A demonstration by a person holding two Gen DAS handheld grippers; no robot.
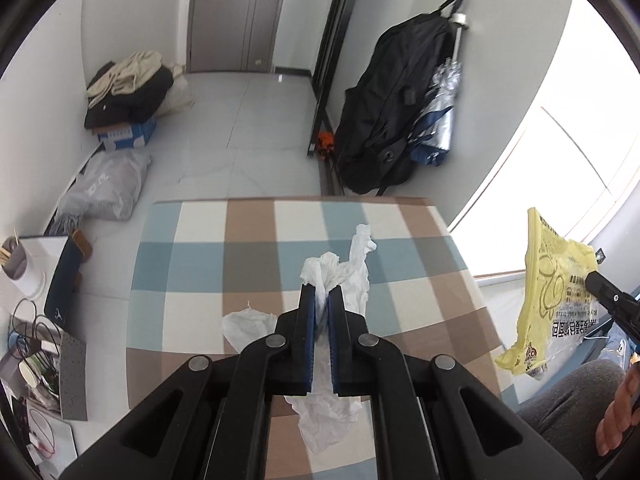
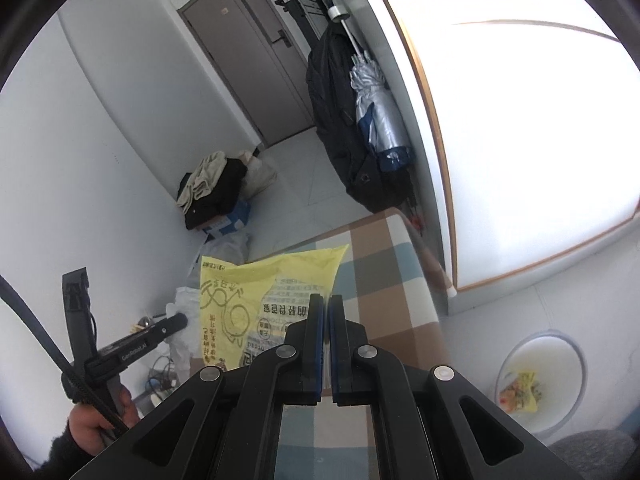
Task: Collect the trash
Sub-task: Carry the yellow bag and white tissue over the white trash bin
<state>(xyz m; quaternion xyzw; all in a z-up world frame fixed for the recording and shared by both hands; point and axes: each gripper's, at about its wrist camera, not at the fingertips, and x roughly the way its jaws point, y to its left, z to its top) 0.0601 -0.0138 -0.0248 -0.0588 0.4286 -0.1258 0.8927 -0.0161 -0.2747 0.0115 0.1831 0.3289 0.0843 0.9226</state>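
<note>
Both grabs done: left gripper [image 1: 322, 294] clenching crumpled white tissue [image 1: 340, 268], right gripper [image 2: 325, 304] pinching yellow printed plastic wrapper [image 2: 256, 292], next dump both in white round bin [image 2: 576, 364] at 4 o'clock.

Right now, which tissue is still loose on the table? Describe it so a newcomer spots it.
Find the checked tablecloth in the left wrist view. Near its left side lies a crumpled white tissue, flat on the cloth just left of the left claw. Unlike the other tissue, nothing grips it.
</note>
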